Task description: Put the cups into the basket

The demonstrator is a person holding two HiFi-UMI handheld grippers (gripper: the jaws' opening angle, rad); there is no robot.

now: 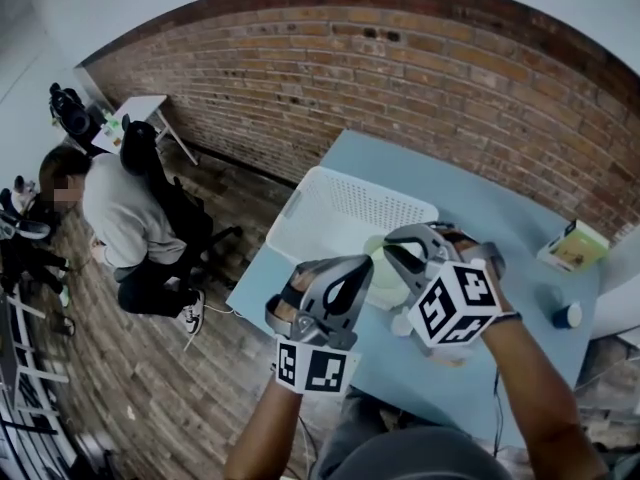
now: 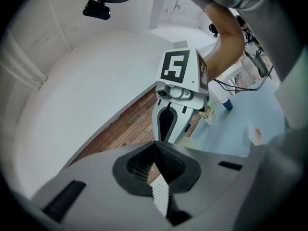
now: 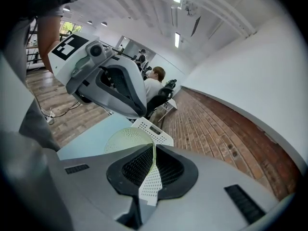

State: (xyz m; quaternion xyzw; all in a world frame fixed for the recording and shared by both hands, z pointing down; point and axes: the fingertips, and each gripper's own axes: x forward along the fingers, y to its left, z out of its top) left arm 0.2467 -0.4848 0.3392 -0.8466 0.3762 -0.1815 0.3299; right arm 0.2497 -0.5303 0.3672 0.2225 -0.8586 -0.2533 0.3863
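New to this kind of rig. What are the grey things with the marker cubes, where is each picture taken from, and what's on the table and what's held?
There is no robot here: a person holds a two-jaw gripper in each hand, and the marker cubes are part of those grippers. The head view comes from a camera on the person's head, looking down. The other two views come from cameras riding on each gripper, looking along its jaws. On the light blue table stand a white basket, a small box and a small blue object. The right gripper pinches the wall of a pale green cup near the basket's edge. The left gripper has its jaws together, with nothing visible between them.
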